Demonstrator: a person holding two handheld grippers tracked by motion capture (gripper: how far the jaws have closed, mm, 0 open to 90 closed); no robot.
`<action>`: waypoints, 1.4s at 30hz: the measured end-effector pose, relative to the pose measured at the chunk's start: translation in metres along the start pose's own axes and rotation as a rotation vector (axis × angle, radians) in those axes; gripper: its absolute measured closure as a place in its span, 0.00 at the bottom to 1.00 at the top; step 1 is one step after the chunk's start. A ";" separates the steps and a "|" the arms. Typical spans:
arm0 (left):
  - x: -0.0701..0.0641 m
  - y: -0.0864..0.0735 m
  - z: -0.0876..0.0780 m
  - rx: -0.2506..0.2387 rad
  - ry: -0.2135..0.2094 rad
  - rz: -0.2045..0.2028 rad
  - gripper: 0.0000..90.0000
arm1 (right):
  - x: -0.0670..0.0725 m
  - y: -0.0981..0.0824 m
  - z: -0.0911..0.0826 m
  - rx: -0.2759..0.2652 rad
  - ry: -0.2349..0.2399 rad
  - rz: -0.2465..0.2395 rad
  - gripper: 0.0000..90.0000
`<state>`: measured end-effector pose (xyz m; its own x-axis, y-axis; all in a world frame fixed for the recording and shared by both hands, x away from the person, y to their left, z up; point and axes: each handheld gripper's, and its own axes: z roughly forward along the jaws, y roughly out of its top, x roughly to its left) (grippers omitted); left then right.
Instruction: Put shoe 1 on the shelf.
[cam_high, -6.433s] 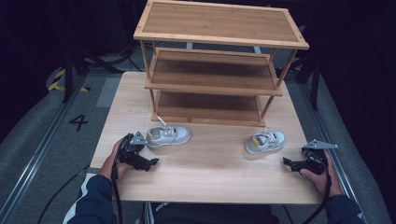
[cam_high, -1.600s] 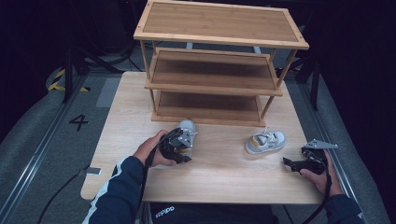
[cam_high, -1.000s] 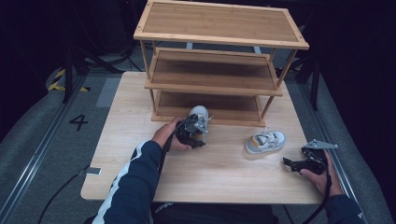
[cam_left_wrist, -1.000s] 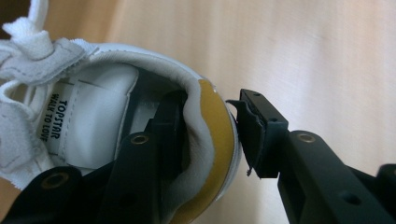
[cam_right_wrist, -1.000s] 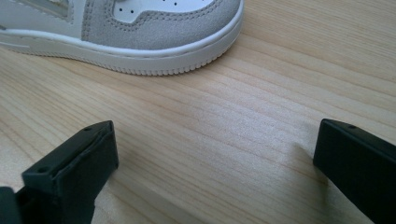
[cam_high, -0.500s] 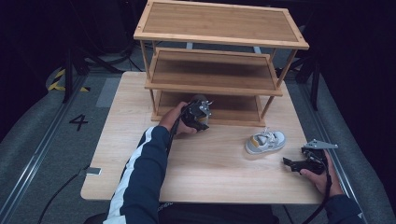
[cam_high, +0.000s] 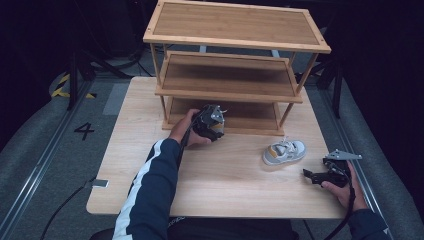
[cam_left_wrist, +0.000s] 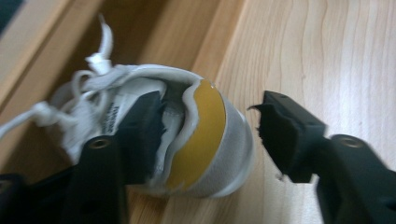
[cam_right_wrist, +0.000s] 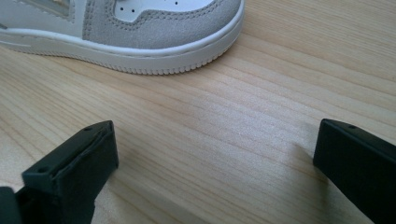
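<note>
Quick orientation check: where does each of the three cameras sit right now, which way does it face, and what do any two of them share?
High view: above the person's side, looking forward and down on the table and wooden rack; both forearms, left gripper and right gripper show.
Left gripper view: on the left gripper, facing the rack's bottom shelf; its jaws straddle the heel wall of a shoe.
Right gripper view: on the right gripper, low over the table, facing the second shoe.
Shared: high and right gripper views both show the second shoe.

Lab/test rig: floor rails (cam_high: 42, 155), numbered floor mark (cam_high: 84, 131), dark surrounds.
</note>
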<state>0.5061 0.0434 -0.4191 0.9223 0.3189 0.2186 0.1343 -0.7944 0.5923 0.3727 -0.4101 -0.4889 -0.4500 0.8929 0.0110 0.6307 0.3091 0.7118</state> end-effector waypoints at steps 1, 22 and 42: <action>-0.001 -0.001 -0.002 -0.017 0.016 -0.008 0.40 | 0.000 0.000 0.000 0.000 0.000 0.000 0.00; -0.018 -0.060 0.018 -0.206 0.114 -0.436 0.21 | 0.001 0.000 0.000 0.000 -0.005 0.001 0.01; -0.015 -0.053 0.030 -0.203 0.174 -0.418 0.22 | 0.002 0.000 0.000 -0.003 -0.009 0.001 0.01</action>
<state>0.4962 0.0652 -0.4768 0.7284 0.6836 0.0462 0.3904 -0.4695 0.7919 0.3715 -0.4087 -0.4888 -0.4437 0.8962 0.0055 0.6294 0.3072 0.7138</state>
